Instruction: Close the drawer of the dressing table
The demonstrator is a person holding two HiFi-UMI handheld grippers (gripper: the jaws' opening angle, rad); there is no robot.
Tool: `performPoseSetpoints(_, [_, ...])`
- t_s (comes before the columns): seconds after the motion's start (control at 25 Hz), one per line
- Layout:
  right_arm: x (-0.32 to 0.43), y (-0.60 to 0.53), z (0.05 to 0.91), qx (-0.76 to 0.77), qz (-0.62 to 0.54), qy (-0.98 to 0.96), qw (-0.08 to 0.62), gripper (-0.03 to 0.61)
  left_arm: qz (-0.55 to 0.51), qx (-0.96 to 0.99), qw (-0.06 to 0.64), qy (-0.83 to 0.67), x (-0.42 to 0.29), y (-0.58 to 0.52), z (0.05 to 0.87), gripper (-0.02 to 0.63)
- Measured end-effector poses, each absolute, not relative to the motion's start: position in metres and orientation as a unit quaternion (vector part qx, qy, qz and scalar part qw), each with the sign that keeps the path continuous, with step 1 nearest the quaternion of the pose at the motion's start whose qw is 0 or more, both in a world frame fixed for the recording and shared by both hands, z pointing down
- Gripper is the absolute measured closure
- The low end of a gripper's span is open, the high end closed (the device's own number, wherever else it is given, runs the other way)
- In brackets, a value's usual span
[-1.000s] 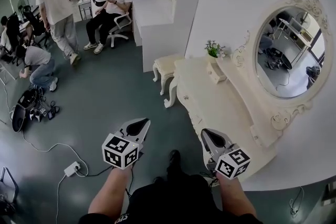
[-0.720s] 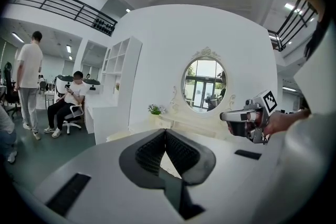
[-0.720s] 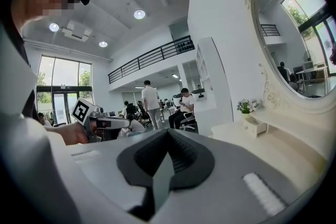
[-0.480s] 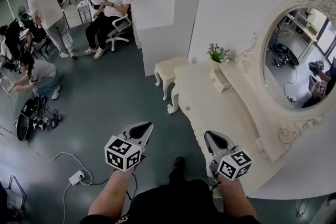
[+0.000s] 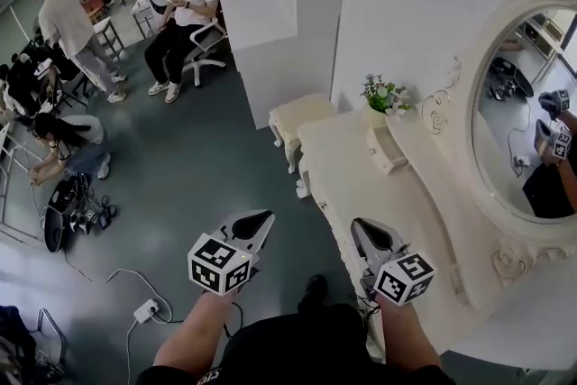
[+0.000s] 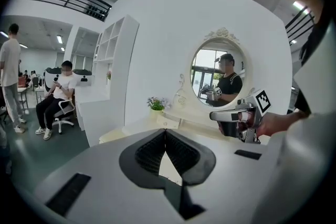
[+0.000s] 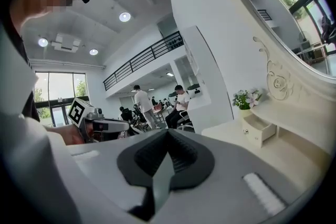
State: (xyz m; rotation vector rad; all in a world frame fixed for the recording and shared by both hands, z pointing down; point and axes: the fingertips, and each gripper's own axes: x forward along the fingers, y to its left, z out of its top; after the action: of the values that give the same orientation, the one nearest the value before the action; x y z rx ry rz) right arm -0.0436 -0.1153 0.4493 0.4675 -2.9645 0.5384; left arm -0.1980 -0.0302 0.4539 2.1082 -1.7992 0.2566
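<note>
In the head view, the left tool (image 5: 259,225) and the right tool (image 5: 361,230) are held out side by side low in the frame, the left over the grey floor (image 5: 189,185) and the right at the near front edge of the cream dressing table (image 5: 347,180). The small drawer (image 5: 389,151) sits in a little box at the back of the tabletop, just beside a pot of flowers (image 5: 382,95) and below the oval mirror (image 5: 518,122), well apart from both tools. A padded stool (image 5: 302,114) stands past the far end of the table, and a seated person (image 5: 185,9) is on an office chair further off. In the left gripper view, the left tool's jaws are together with nothing between them; past them lie the tabletop, the flowers and the mirror, and at the right a hand (image 6: 275,123) holds the right tool. In the right gripper view, the right tool's jaws also meet with nothing between them; the drawer shows at the right, pulled partway out of its box with its knob on the front, the flowers just behind it, and the left tool appears at the left edge
</note>
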Motion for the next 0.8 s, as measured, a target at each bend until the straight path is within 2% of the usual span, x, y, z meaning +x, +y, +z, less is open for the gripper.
performPoseSetpoints(0.8, [-0.066,-0.209,0.467,0.197,0.204,-0.956,0.069,0.568,0.098,0.8,0.172,-0.567,-0.197,-0.185,0.453,0.607])
